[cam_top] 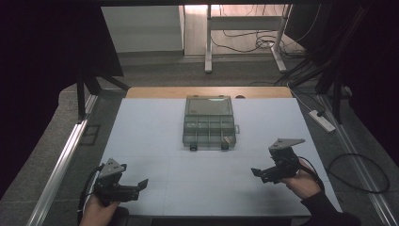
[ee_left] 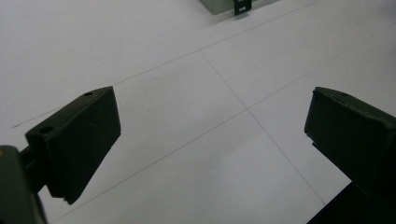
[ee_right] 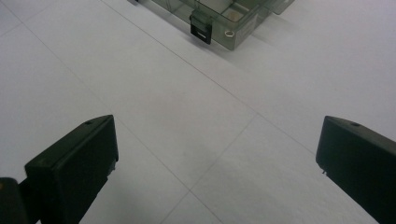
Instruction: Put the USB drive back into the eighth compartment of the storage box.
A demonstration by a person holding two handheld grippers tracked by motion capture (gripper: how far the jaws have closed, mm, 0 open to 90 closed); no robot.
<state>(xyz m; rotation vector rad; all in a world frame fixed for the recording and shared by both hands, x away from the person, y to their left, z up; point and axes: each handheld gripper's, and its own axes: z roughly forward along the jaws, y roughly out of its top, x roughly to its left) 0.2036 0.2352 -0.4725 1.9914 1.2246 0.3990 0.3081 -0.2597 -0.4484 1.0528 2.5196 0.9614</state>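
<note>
Organizer box (cam_top: pixel 208 122) of clear grey plastic lies on the white table (cam_top: pixel 141 141), near the middle of its far edge, with the lid open toward that edge. Inside it has small compartments, and two dark latches (ee_right: pixel 201 27) hang at its near side. In the right gripper view a small ring-like piece (ee_right: pixel 229 33) sits in the corner compartment beside one latch; what it is I cannot tell.

Left gripper (cam_top: pixel 136 186) is held above the near left corner of the table and its jaws are spread wide with nothing between them. Right gripper (cam_top: pixel 258 173) is near the right edge, toward the near side, well apart from the box. Its jaws are also spread wide and hold nothing.
</note>
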